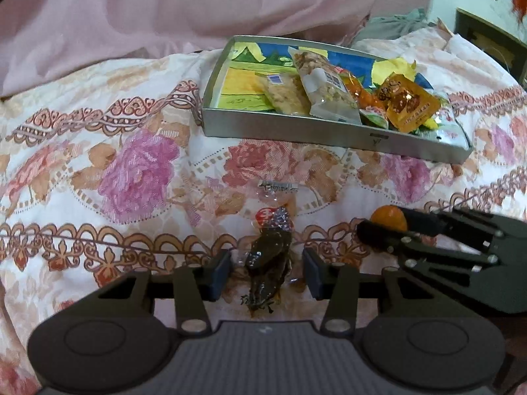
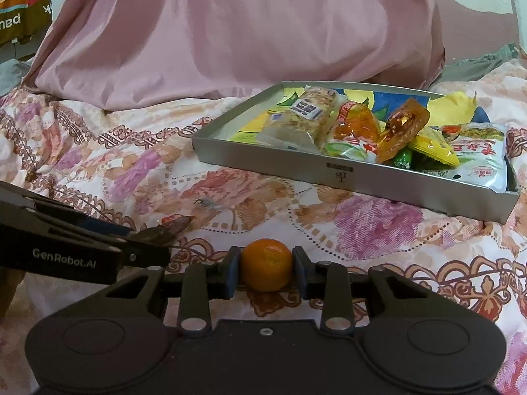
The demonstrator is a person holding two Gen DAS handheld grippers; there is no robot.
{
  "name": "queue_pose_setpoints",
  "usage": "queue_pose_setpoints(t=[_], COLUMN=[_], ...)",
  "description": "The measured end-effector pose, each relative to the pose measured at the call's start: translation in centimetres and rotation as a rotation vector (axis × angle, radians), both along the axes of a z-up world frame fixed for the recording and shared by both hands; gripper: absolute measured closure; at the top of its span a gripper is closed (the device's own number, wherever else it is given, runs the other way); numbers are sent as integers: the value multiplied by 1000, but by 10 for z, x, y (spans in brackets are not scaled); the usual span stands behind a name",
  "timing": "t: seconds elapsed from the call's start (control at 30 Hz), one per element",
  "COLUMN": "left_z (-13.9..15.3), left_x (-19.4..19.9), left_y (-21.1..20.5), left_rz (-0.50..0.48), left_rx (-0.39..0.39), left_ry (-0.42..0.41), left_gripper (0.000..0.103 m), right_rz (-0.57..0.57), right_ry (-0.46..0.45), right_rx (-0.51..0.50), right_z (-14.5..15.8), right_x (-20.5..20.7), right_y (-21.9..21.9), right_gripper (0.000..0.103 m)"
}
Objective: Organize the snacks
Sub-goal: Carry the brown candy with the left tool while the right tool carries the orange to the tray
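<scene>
A dark brown snack in a clear wrapper [image 1: 267, 256] lies on the floral bedspread between the fingers of my left gripper [image 1: 266, 271], which is open with gaps on both sides. My right gripper [image 2: 266, 270] is shut on a small orange fruit [image 2: 266, 263], low over the bedspread. It also shows in the left wrist view [image 1: 382, 230], right of the wrapped snack. A silver metal tray [image 1: 296, 130] [image 2: 263, 161] holds several snack packets: cereal bars [image 2: 309, 112], orange packets [image 1: 408, 102], a green-white bag [image 2: 477, 154].
The floral bedspread [image 1: 131, 171] covers the whole surface. A pink quilt [image 2: 230, 33] is heaped behind the tray. My left gripper [image 2: 145, 250] reaches in from the left in the right wrist view.
</scene>
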State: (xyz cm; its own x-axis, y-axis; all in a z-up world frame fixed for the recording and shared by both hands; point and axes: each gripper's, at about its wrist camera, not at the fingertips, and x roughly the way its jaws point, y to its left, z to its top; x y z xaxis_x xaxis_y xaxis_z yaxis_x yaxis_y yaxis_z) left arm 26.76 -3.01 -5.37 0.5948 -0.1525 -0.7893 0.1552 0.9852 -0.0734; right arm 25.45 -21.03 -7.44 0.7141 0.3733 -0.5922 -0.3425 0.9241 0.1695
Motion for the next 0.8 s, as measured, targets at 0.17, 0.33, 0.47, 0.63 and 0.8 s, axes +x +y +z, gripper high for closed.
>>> queue_pose_setpoints(t=[0.17, 0.33, 0.47, 0.63, 0.8], left_z=[9, 20, 34, 54, 71], left_x=[-4, -12, -14, -8, 10], left_y=[-9, -20, -26, -36, -56], left_rz=[25, 35, 51, 66, 71], left_rx=[-10, 12, 22, 31, 11], left_ry=[15, -22, -65, -121, -182], left_gripper=[52, 52, 52, 52, 52], right_rz=[6, 4, -26, -80, -145], right_ry=[-1, -32, -66, -108, -185], right_rx=[9, -15, -2, 40, 45], right_z=[5, 12, 22, 38, 57], right_x=[-3, -7, -6, -3, 2], right_y=[0, -1, -9, -25, -46], right_gripper=[67, 68, 68, 67, 67])
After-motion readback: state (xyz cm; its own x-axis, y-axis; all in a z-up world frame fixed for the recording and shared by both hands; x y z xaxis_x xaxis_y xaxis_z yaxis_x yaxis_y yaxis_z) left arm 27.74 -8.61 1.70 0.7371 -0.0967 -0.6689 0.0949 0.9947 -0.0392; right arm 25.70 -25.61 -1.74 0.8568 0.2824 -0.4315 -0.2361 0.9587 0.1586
